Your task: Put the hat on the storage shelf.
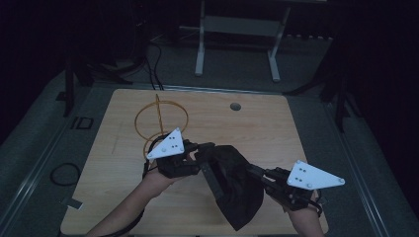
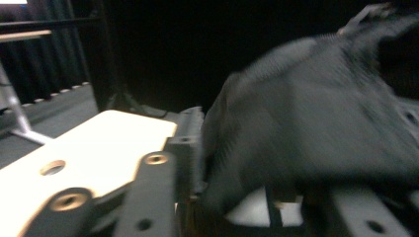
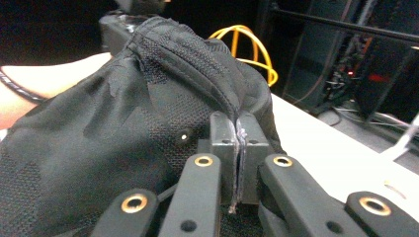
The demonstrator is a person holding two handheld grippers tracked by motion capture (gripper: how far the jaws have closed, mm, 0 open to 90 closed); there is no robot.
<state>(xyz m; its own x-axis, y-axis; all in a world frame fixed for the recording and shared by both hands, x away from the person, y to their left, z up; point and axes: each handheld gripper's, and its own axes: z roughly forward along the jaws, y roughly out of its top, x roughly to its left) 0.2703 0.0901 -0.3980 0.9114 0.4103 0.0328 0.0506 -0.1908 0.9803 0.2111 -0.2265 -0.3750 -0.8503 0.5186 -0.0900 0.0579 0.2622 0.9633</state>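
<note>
A black mesh fabric bag [image 1: 237, 182] hangs over the table between my two grippers. My right gripper [image 1: 253, 171] is shut on a seam at its edge; in the right gripper view the jaws [image 3: 238, 148] meet on the black fabric [image 3: 123, 123]. My left gripper [image 1: 206, 149] is at the bag's upper left corner. In the left gripper view the fabric [image 2: 316, 128] is blurred and drapes over the right jaw, beside the left jaw's pad [image 2: 188, 143], so I cannot tell how the jaws stand.
A yellow wire-ring frame [image 1: 160, 123] stands on the light wooden table [image 1: 262, 123] behind my left gripper, and its yellow hoops [image 3: 247, 44] rise past the bag. A round hole [image 1: 235, 106] sits near the table's far edge. A white stand [image 1: 237, 44] is on the floor beyond.
</note>
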